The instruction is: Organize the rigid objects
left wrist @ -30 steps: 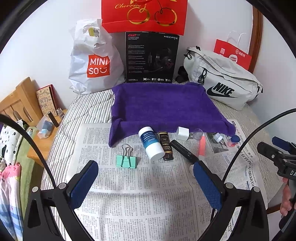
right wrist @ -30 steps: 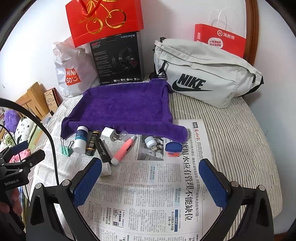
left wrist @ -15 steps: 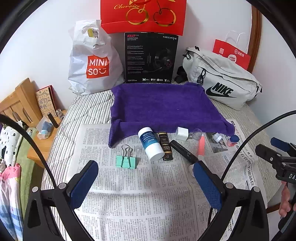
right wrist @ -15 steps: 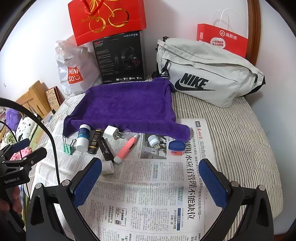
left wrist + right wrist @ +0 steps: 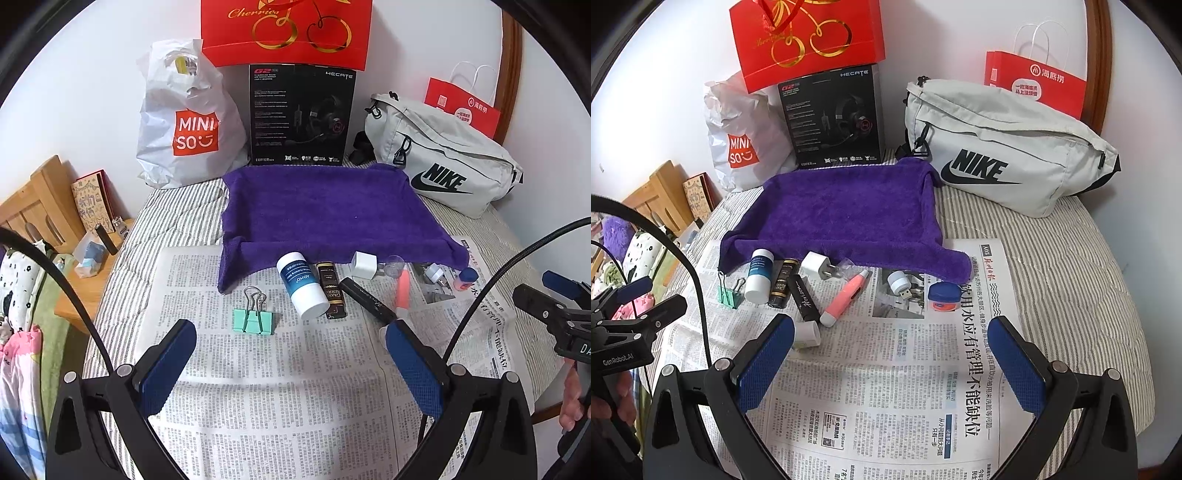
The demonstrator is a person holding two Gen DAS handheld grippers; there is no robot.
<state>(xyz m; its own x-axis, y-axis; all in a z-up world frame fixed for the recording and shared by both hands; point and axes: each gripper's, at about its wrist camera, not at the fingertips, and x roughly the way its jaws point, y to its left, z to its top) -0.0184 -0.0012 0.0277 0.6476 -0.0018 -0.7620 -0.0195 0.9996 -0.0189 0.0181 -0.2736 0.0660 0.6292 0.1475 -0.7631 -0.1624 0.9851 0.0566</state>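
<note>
A row of small objects lies on newspaper point(image 5: 280, 398) in front of a purple towel point(image 5: 325, 206): a green binder clip point(image 5: 253, 320), a white and blue bottle point(image 5: 301, 284), a dark tube point(image 5: 330, 295), a black pen point(image 5: 365, 298), a white charger plug point(image 5: 816, 266), a pink pen point(image 5: 846, 298), a small USB light point(image 5: 900, 283) and a blue-lidded jar point(image 5: 944, 295). My left gripper point(image 5: 288, 365) is open and empty, just short of the clip. My right gripper point(image 5: 892, 354) is open and empty, short of the pink pen.
A white Miniso bag point(image 5: 184, 122), a black headset box point(image 5: 301, 114), a red gift bag point(image 5: 288, 29) and a grey Nike pouch point(image 5: 1008, 147) stand behind the towel. A wooden bedside shelf point(image 5: 48, 206) is at the left. The striped bed point(image 5: 1071, 280) drops off at the right.
Both grippers have moved slightly forward toward the row of objects; the objects appear a little larger. Nothing was picked up or moved.
</note>
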